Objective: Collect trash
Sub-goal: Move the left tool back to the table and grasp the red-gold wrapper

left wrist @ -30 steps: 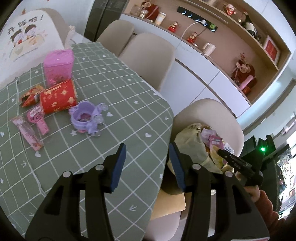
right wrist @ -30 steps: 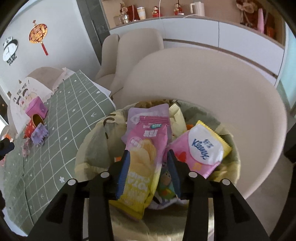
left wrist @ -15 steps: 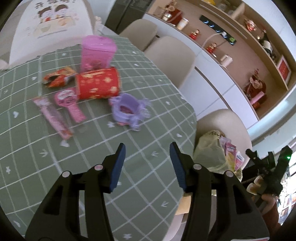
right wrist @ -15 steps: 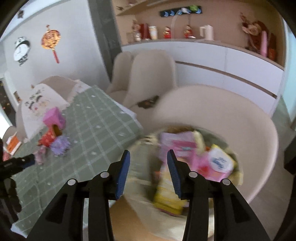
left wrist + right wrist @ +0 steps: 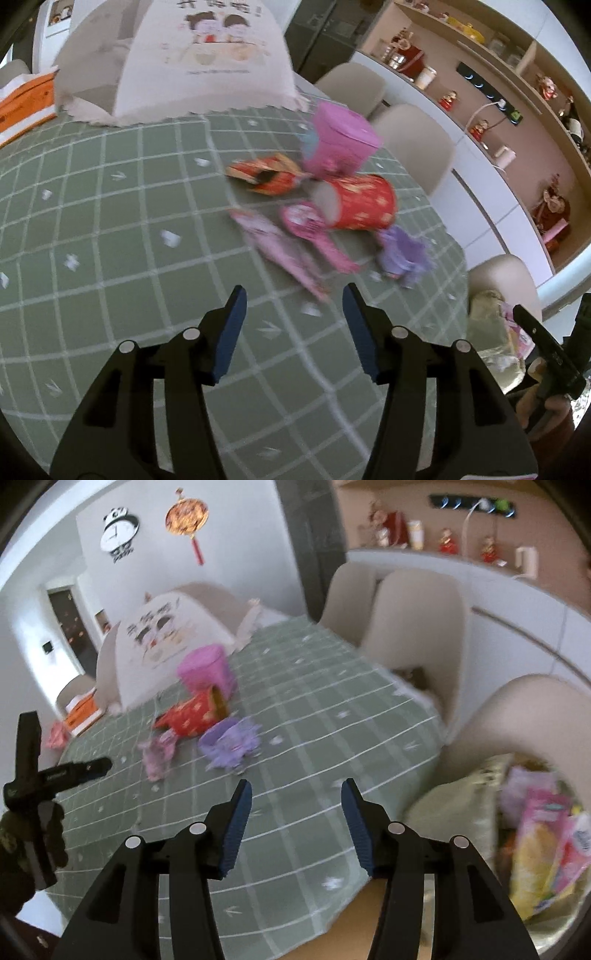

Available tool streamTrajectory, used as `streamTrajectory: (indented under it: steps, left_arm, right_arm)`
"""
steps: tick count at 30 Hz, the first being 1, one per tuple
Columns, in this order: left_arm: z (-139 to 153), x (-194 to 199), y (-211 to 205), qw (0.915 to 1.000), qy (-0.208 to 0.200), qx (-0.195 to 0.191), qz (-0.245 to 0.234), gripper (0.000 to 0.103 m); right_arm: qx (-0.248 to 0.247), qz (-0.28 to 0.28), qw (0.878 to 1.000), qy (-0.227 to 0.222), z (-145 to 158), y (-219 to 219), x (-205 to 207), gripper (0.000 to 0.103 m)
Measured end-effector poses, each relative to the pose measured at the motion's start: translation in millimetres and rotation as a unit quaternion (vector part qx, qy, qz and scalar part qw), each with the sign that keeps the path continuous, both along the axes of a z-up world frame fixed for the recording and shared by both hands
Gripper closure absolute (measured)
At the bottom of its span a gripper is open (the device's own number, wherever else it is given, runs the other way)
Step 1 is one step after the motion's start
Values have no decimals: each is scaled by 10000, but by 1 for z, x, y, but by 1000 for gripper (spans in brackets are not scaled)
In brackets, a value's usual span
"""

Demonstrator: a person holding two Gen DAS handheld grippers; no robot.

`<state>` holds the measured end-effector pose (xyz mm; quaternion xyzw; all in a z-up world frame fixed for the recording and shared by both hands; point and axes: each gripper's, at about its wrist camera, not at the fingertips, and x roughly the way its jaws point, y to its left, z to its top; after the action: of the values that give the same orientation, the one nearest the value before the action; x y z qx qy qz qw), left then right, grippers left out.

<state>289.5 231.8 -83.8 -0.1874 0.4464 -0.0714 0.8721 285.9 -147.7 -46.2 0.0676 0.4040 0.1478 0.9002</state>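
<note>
The left gripper (image 5: 291,325) hung above the table (image 5: 110,240), jaws opening and empty, aimed at the wrappers (image 5: 280,251) near the red can (image 5: 358,203), probably the next pickup. The right gripper (image 5: 295,816), jaws also opening, held nothing. The bag (image 5: 458,805) on the chair (image 5: 517,709) beside the table already held packets (image 5: 535,842), within reach for drops.

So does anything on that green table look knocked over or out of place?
Yes: the red canister lies on its side with its open end showing, amid scattered wrappers. The pink box behind it stands upright.
</note>
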Motion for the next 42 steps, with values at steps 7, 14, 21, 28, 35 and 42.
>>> streamTrajectory:
  steps: [7,14,21,28,35,42]
  left_arm:
    - [-2,33,23,9987,-243,161,-419,51]
    - [-5,96,20,9837,-794,807,-1396,51]
    - [-24,156,20,9818,-675,921,-1515,51]
    - [-48,176,18,9818,-192,962,-1629,51]
    - [-49,148,9,9798,-64,810,-1829,83]
    - [-27,99,24,9902,-65,321,-1361,93]
  right_arm:
    - [-20,279,9992,286,-20,50,-1,55]
    - [-445,-188,9972,571,-34,65,-13,55]
    - [-791,-630,9913,841,-43,58,-36,55]
    - [-657,-1000,9884,940,-45,47,-46,55]
    - [-535,-728,9916,922,-45,65,-35,55]
    - [-713,-430,9942,686,-37,88,-21,55]
